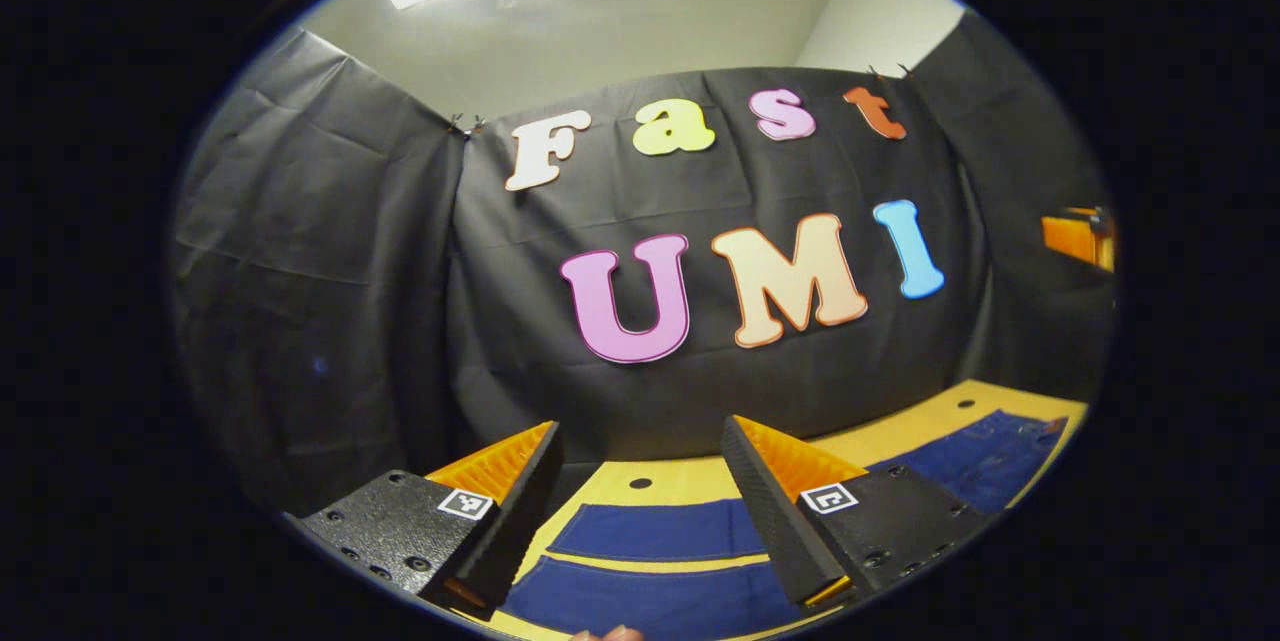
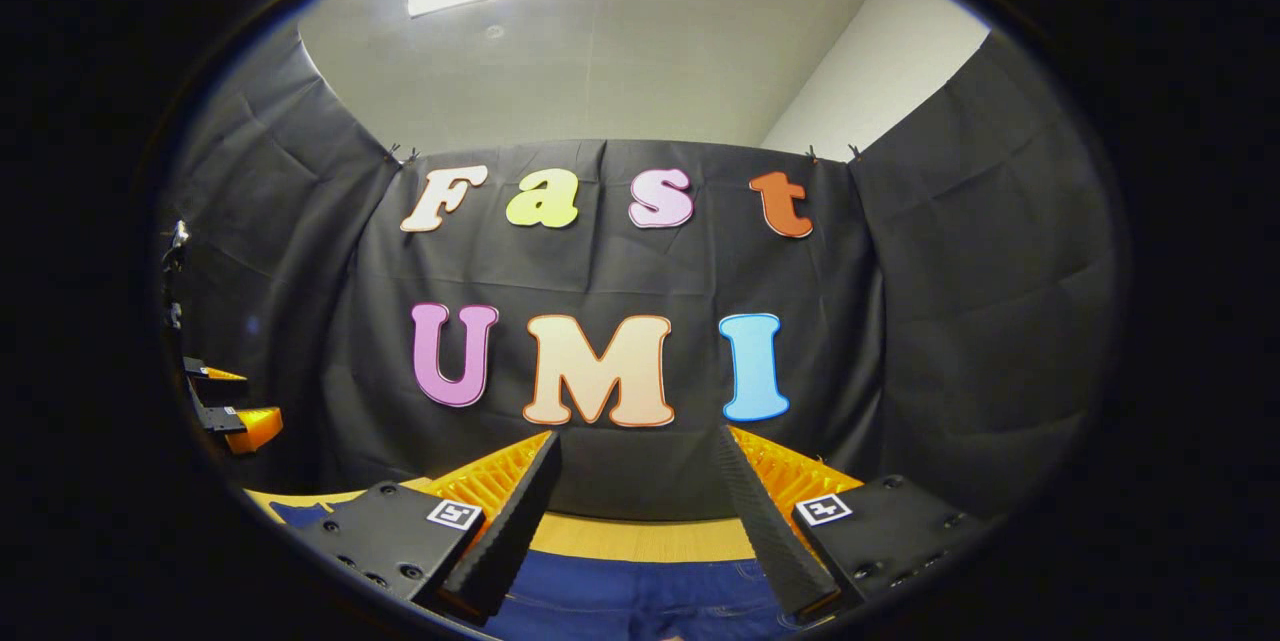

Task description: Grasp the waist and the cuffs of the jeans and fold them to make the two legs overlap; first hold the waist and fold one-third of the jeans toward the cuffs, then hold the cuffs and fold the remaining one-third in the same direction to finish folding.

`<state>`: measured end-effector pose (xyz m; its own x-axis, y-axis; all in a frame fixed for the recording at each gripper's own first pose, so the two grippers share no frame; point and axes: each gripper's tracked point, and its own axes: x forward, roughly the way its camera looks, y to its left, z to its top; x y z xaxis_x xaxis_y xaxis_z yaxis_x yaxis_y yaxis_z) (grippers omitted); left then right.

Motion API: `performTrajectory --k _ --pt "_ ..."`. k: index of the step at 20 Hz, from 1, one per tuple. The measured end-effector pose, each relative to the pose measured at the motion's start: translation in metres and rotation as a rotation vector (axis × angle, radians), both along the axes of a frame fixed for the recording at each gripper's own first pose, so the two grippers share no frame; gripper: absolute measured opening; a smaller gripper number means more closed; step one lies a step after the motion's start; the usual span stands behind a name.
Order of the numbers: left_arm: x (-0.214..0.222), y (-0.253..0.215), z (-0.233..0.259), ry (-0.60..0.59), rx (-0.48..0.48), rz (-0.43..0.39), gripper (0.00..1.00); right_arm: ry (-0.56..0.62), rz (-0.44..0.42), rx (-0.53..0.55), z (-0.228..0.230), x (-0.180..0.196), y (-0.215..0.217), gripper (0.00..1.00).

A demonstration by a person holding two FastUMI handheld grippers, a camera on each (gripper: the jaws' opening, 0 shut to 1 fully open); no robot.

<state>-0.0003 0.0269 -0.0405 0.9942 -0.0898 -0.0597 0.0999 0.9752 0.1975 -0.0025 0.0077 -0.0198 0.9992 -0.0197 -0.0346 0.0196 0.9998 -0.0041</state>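
Jeans [image 1: 660, 561] flat on yellow table [image 1: 690, 477], left claw [image 1: 640, 466] spread apart above them, right claw [image 2: 635, 471] likewise apart, no label legible.

My left gripper [image 1: 640, 496]: two wedge-shaped fingers w/ ribbed inner faces, spread wide apart, nothing between them, held level & pointing fwd. My right gripper [image 2: 635, 506]: same build, fingers also spread wide, nothing clamped, level. In right gripper view I see the left gripper [image 2: 235, 411] far off at the left edge; can't tell its gap from there.
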Motion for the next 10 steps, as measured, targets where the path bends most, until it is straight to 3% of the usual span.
performTrajectory --k 4,5,10 --pt "-0.004 0.024 -0.043 0.092 0.129 -0.058 1.0 0.041 -0.028 0.016 -0.021 -0.011 0.007 0.98" --pt "-0.005 0.03 -0.052 0.104 0.18 -0.081 0.95 0.05 -0.033 0.018 -0.024 -0.014 0.009 0.98" --pt "-0.005 0.06 -0.11 0.196 0.444 -0.208 0.95 0.079 -0.055 -0.018 -0.044 -0.028 0.02 0.98"
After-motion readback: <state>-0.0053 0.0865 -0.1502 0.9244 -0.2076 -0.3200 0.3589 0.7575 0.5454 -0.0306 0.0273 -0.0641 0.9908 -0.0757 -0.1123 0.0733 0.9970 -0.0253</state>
